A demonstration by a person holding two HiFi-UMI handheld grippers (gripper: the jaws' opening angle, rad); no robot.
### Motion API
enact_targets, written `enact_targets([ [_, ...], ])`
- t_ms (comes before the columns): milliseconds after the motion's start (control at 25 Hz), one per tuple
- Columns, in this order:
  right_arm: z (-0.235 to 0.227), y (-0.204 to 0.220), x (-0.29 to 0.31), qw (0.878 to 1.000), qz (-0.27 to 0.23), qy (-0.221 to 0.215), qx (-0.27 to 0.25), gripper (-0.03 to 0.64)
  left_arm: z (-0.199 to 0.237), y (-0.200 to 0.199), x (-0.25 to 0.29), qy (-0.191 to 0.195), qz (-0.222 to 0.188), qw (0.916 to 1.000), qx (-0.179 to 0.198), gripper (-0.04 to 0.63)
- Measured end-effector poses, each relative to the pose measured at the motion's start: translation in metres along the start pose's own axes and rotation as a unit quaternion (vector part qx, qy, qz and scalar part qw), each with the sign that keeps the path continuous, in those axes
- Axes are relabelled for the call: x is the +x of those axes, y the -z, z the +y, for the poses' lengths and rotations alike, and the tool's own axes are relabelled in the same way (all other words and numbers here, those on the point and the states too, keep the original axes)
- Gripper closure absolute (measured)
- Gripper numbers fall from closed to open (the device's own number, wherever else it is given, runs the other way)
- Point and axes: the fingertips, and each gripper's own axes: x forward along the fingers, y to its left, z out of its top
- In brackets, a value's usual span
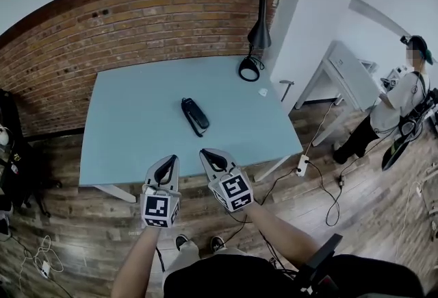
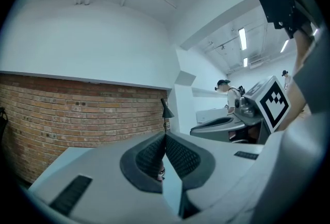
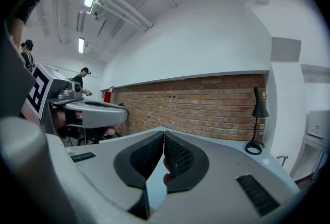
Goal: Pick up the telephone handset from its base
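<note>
Fingers [image 2: 148,158] pressed together, empty, on left gripper [image 1: 168,162] and right gripper [image 1: 213,155]; I judge both staged before reaching the phone [image 1: 195,116].

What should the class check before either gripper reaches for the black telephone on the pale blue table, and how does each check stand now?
1. Is the black telephone handset in view on the pale blue table? Ok, near the middle.
2. Is the left gripper open for a grasp? Not ok: jaws together, nothing between them.
3. Is the right gripper open for a grasp? Not ok: jaws together, nothing between them.
4. Is the path to the handset free? Ok: only bare tabletop lies between.
5. Is the black desk lamp out of the way? Ok: it stands at the far edge.
6. Is there a cord on the handset? Cannot tell.
</note>
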Motion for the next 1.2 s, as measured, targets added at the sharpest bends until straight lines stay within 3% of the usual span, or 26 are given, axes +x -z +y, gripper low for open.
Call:
enact_targets([
  [600, 0.014, -0.020, 0.038, 0.998, 0.014, 0.054, -0.019, 0.601, 0.054, -0.003, 0.002, 0.041, -0.023, 0.9987, -0.019, 0.580],
  [920, 0.016, -0.006, 0.046, 0.998, 0.022, 0.064, -0.010, 0.601, 0.065, 0.020, 0.005, 0.051, -0.005, 0.9984, -0.024, 0.580],
  [1200, -0.021, 0.008, 0.070, 0.998, 0.018, 0.059, 0.012, 0.601, 0.073, 0.034, 0.035, 0.033, 0.022, 0.9988, -0.028, 0.580],
])
